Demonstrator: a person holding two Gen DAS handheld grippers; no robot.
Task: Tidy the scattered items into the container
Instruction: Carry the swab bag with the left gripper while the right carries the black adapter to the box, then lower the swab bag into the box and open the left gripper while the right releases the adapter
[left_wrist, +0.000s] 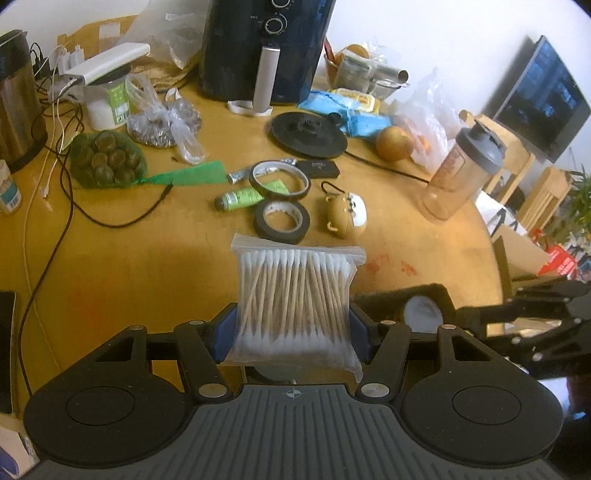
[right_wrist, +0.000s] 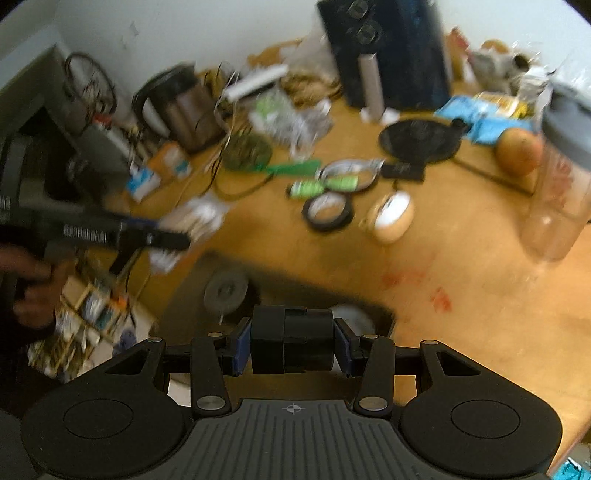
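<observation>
My left gripper (left_wrist: 293, 332) is shut on a clear bag of cotton swabs (left_wrist: 295, 295) and holds it above the wooden table (left_wrist: 129, 266). My right gripper (right_wrist: 291, 345) is shut on a black blocky object (right_wrist: 291, 341), just above a dark container (right_wrist: 280, 291) at the table's front edge. The container holds a grey disc (right_wrist: 226, 291) and a white round thing (right_wrist: 352, 317). In the left wrist view the container (left_wrist: 402, 295) sits right of the bag. Scattered beyond are a black tape roll (left_wrist: 282, 221), a thin tape ring (left_wrist: 279, 181), a green tube (left_wrist: 240, 197) and a tan and white gadget (left_wrist: 347, 216).
An air fryer (left_wrist: 258, 48) stands at the back with a black round lid (left_wrist: 308, 134) before it. A shaker bottle (left_wrist: 461, 173), an orange fruit (left_wrist: 394, 143), a net of green balls (left_wrist: 107, 160), a kettle (left_wrist: 18, 99) and cables (left_wrist: 62, 177) crowd the table.
</observation>
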